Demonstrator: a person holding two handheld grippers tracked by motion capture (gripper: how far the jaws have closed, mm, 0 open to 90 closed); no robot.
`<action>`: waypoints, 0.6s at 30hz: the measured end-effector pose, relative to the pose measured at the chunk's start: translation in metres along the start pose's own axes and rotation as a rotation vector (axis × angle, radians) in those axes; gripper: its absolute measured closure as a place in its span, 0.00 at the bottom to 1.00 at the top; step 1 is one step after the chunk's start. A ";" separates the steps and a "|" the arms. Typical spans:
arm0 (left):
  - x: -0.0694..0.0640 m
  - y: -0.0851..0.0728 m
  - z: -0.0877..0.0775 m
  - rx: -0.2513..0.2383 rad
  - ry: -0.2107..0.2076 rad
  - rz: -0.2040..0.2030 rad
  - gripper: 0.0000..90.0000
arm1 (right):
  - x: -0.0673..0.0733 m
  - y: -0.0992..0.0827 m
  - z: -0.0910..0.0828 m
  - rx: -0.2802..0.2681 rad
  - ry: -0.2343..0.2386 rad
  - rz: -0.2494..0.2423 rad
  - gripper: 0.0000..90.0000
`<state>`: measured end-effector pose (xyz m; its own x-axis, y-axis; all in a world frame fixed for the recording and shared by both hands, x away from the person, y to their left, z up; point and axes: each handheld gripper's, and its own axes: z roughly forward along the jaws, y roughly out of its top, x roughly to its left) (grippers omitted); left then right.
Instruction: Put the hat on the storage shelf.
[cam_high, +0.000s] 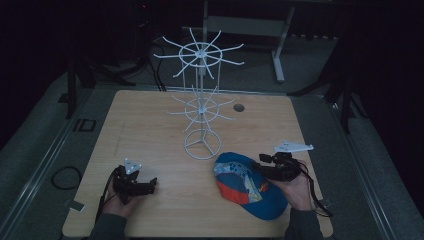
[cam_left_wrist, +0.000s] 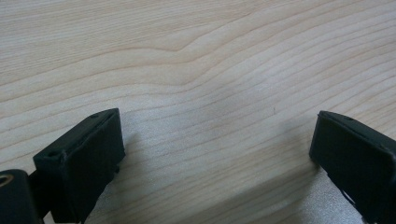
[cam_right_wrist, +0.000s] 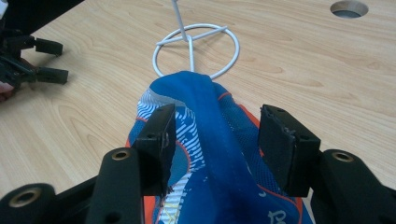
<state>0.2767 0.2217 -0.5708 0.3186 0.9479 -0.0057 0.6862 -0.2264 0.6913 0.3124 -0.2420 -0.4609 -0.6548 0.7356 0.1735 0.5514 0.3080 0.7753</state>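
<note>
Nearest the person, at the front of the worktop (cam_high: 150, 115), two hands each carry a tool. The left tool (cam_high: 150, 186) hovers low over bare wood at the front left, its jaws spread wide apart with nothing between them (the left gripper view looks straight down on wood grain and the two black jaws). It is released.

At the front right lies the cap (cam_high: 250, 187), blue with orange and white panels. The right tool (cam_high: 261, 161) sits over its right edge, pointing left across the worktop. In the right gripper view a raised fold of blue fabric (cam_right_wrist: 210, 130) stands up between the two jaws. The jaws are apart on either side of that fold; the left one lies against the striped white panel, while the right one looks a little clear of the cloth (whether the pads actually press I cannot tell). The rest of the cap rests flat on the wood.

Just beyond the cap, near the middle, stands a white wire rack (cam_high: 202, 100) on a ring base (cam_right_wrist: 196, 51), which the cap's far edge nearly meets. Its two tiers of spokes are bare. Farther back, right of the rack, is a round hole (cam_high: 239, 107) in the worktop.
</note>
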 end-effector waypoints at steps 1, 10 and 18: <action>0.000 0.000 0.000 0.000 0.000 0.001 0.03 | -0.001 0.000 -0.001 0.006 0.005 0.010 0.52; 0.000 0.000 0.000 -0.001 -0.001 0.000 0.03 | -0.008 0.002 -0.007 0.009 0.011 0.038 0.49; 0.000 0.000 0.000 -0.002 -0.001 -0.002 0.03 | -0.011 0.012 -0.002 0.064 -0.009 0.009 0.51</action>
<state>0.2770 0.2215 -0.5709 0.3177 0.9481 -0.0082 0.6856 -0.2238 0.6927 0.3252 -0.2473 -0.4519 -0.6451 0.7438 0.1751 0.5897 0.3388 0.7331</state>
